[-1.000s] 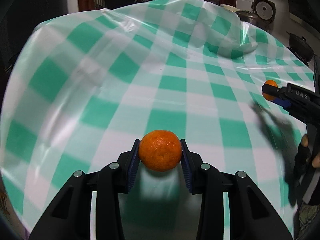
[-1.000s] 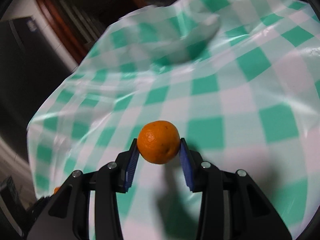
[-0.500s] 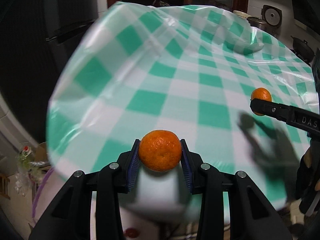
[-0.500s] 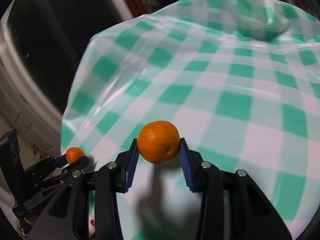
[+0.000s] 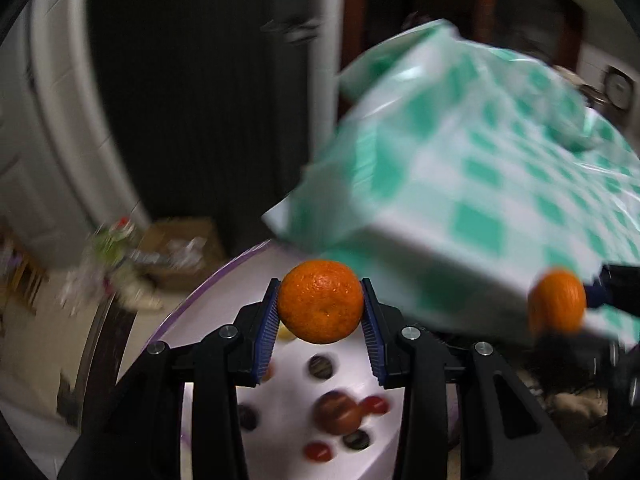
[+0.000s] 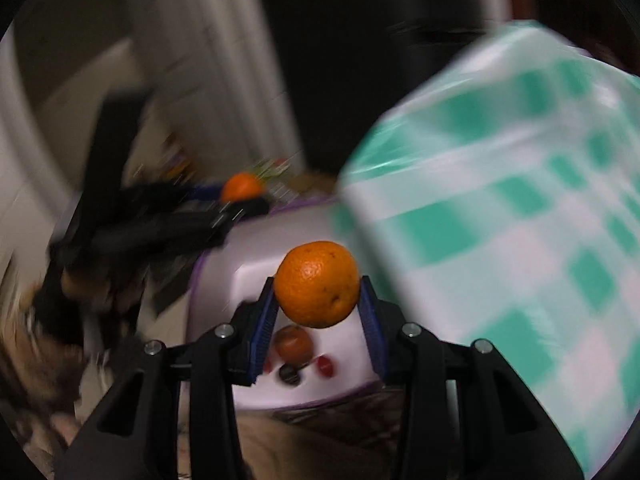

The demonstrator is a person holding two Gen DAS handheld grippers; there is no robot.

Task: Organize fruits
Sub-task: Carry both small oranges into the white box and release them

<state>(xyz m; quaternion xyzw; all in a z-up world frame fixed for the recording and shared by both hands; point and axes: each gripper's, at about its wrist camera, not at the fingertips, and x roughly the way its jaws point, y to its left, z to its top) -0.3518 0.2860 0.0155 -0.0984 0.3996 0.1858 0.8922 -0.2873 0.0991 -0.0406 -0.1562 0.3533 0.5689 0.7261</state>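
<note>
Carrying well means both grippers, left gripper (image 5: 320, 316) and right gripper (image 6: 318, 300), keep fingers pinching each round orange mandarin (image 5: 320, 301) (image 6: 316, 283) until above the white purple-rimmed tub (image 5: 400, 432).

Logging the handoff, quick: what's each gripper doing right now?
Left gripper: closed on an orange.
Right gripper: closed on another orange.

No text, label, brand, number or sign can be read in either wrist view; motion blur smears the surroundings, and nothing that shows carries legible print
</note>
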